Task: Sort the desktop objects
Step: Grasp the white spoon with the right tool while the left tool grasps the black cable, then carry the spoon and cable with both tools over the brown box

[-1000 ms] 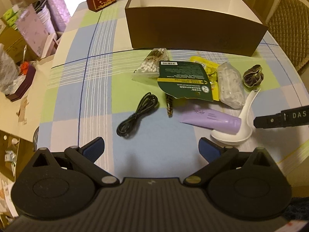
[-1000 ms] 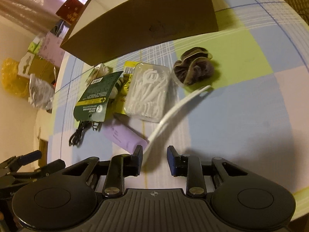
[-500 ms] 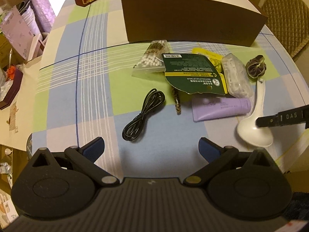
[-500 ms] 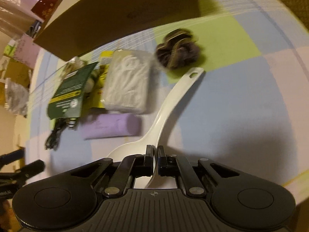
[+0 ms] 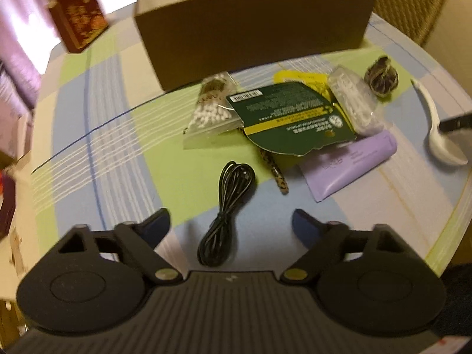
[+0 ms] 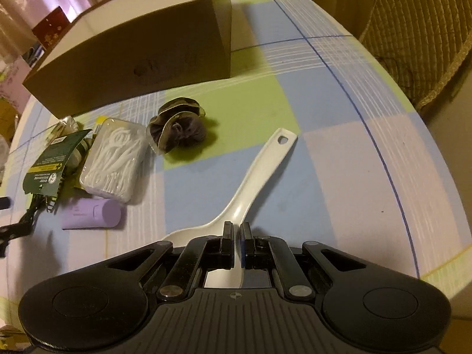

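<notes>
A coiled black cable (image 5: 227, 209) lies on the checked tablecloth between the blue fingertips (image 5: 159, 221) of my left gripper (image 5: 231, 222). Its jaws are closing and the pads stand clear of the cable. My right gripper (image 6: 237, 230) is shut on the rim of a white spoon (image 6: 259, 174), at the bowl end, with the handle pointing away. In the left wrist view that spoon (image 5: 433, 126) sits at the far right. A purple tube (image 5: 351, 165), a green card pack (image 5: 289, 115), a floss-pick box (image 6: 115, 159), a cotton swab bag (image 5: 209, 112) and a dark scrunchie (image 6: 177, 128) lie clustered.
A large open brown box (image 5: 253, 26) stands at the back of the table, with a red box (image 5: 79, 14) to its left. A speckled pen (image 5: 274, 168) pokes out from under the green pack. A woven chair (image 6: 413, 29) stands beyond the table's right edge.
My left gripper came down over the black cable and its jaws narrowed. My right gripper shut on the spoon's bowl and drew the spoon rightward, away from the purple tube.
</notes>
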Demonstrator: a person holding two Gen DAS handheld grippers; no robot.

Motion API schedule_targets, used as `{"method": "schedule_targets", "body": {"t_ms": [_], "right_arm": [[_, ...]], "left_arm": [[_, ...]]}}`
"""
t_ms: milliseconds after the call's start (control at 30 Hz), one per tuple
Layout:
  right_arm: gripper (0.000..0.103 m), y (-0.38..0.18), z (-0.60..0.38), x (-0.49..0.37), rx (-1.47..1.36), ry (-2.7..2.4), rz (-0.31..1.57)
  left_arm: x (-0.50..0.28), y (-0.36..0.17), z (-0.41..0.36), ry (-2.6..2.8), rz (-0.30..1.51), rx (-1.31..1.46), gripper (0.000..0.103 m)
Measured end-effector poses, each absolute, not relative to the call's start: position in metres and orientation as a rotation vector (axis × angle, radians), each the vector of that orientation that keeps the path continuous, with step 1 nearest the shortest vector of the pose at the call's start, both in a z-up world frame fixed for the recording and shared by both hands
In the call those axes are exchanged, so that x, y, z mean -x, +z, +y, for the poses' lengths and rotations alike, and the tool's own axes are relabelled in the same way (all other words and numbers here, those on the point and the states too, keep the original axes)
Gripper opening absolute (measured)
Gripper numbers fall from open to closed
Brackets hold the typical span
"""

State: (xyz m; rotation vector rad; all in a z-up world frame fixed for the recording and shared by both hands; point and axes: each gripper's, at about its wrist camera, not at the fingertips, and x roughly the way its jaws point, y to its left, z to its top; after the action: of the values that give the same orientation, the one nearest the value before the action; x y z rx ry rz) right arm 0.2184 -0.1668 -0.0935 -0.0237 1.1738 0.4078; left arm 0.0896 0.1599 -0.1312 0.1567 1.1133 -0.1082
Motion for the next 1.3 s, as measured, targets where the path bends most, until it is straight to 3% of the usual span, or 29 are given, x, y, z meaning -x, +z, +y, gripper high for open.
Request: {"method": "schedule_targets", "body": {"t_ms": [133, 200, 267, 300, 333, 567, 633, 767, 833, 1300], "right_arm": [[0.001, -0.098, -0.179, -0.22, -0.064, 0.417, 1.164], [0.004, -0.099, -0.187, -0.221, -0.134, 0.416, 1.172], [0.024, -0.102, -0.196, -0.221, -0.222, 0.409, 1.193], [0.047, -0.102, -0.202, -0.221, -0.269, 0.4, 1.194], [0.057, -0.102, -0.208, -0.219, -0.312, 0.385, 1.191], [0.053, -0.109, -0.223, -0.212, -0.475, 0.38, 1.254], [0.037, -0.113, -0.221, -0.211, -0.505, 0.398, 1.275], [0.02, -0.123, -0.219, -0.207, -0.558, 0.429, 1.277], [0.002, -0.129, -0.217, -0.209, -0.576, 0.426, 1.271], [0.0, -0.122, -0.249, -0.213, -0.763, 0.43, 1.239]], "left_arm": [[-0.1, -0.142, 0.162, -0.148, 1.115, -0.153, 0.053], [-0.103, -0.146, 0.163, -0.158, 1.111, -0.145, 0.035], [-0.104, -0.149, 0.164, -0.172, 1.105, -0.12, 0.026], [-0.104, -0.149, 0.164, -0.173, 1.096, -0.112, 0.02], [-0.103, -0.149, 0.163, -0.172, 1.088, -0.11, 0.019], [-0.089, -0.147, 0.158, -0.092, 1.099, -0.059, 0.019], [-0.084, -0.146, 0.157, -0.073, 1.11, -0.015, 0.018], [-0.079, -0.145, 0.155, -0.046, 1.121, 0.026, 0.019], [-0.079, -0.144, 0.154, -0.033, 1.124, 0.031, 0.019], [-0.062, -0.137, 0.136, -0.007, 1.136, 0.039, 0.018]]}}
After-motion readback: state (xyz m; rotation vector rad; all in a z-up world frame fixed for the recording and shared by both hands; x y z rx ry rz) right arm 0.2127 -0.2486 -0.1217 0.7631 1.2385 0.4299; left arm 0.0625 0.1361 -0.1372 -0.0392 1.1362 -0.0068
